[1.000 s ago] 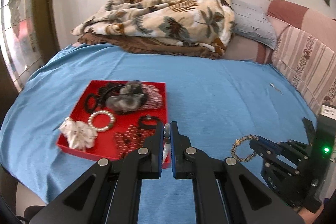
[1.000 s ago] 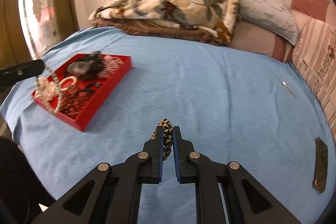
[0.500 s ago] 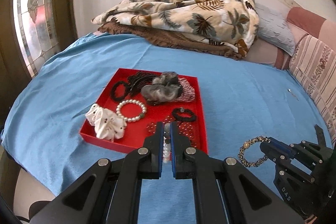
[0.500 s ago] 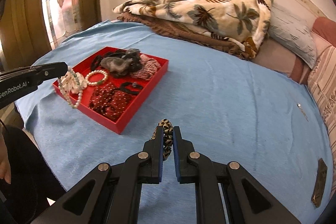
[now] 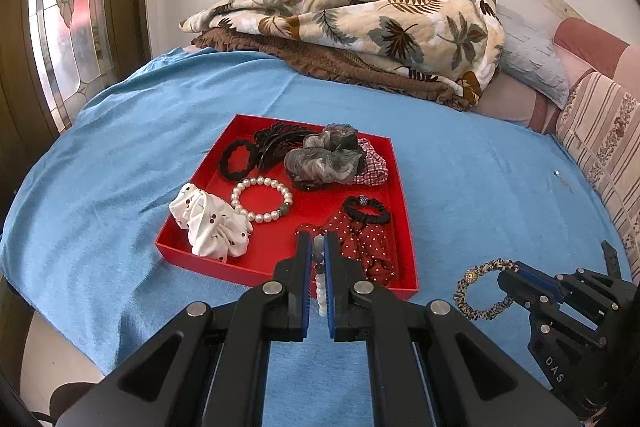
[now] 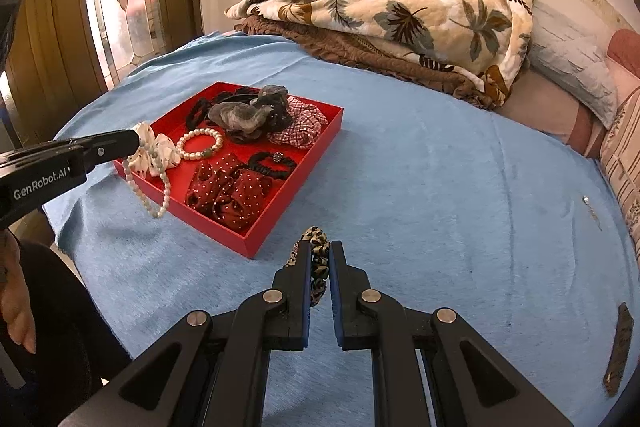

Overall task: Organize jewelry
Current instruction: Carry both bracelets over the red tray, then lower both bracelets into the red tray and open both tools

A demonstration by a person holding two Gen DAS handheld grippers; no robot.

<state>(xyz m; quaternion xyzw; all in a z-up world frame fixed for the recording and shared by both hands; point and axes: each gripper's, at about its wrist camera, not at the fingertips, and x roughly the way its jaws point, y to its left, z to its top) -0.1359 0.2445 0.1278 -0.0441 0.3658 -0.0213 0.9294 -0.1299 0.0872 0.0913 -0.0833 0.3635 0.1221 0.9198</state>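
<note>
Item: left gripper [image 5: 318, 259] clamped on pale bead strand [image 6: 146, 183] dangling over red tray's [image 5: 404, 211] near edge, right gripper [image 6: 320, 259] clamped on leopard-print scrunchie [image 5: 482, 289] above blue bedspread [image 6: 440, 207] beside tray's near corner; risk—loose loop snags tray rim or drops outside on release.

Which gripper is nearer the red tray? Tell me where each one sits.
Left. The left gripper, shut on a bead strand, hangs at the red tray's near edge. The right gripper, shut on a leopard-print scrunchie, sits apart over the blue bedspread.
</note>
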